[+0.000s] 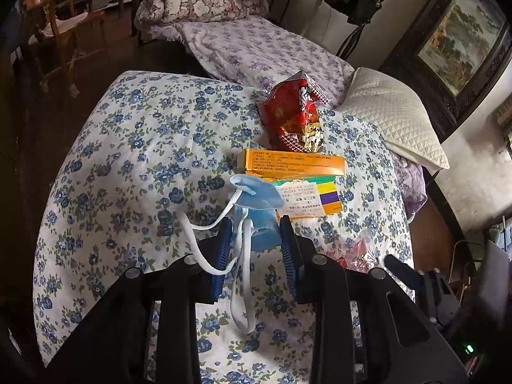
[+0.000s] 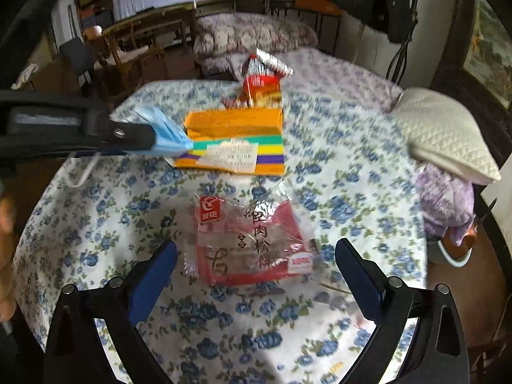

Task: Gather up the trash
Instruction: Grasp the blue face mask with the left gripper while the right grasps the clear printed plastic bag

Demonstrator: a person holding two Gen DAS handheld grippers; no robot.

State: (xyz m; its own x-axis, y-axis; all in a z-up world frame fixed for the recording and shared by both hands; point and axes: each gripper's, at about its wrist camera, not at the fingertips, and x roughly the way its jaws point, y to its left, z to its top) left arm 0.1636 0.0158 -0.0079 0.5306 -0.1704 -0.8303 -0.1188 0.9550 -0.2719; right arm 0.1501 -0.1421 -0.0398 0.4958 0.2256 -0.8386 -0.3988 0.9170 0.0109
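— Near the bed's [image 2: 96, 256] front edge?
— Red clear wrapper [image 2: 249, 243], flat between wide-spread jaws of the right gripper [image 2: 256, 262], untouched.
— Toward the far edge?
— Striped orange box [image 2: 236, 147]; blue mask [image 2: 166, 137] pinched in the left gripper [image 2: 150, 142].

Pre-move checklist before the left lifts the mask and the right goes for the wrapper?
1. Left gripper on blue face mask: mask sits between the fingers; firm pinch cannot tell.
2. Mask ear loops: dangling loose below the fingers, one draped over the left finger; snag risk, not ok.
3. Mask clear of the orange box: it overlaps the striped box edge; not ok, lift slowly.
4. Right gripper open and straddling the clear red wrapper: ok.
5. Right view sharpness: motion blur, fine alignment cannot tell.
6. Red snack bag behind the boxes, out of both paths: ok.
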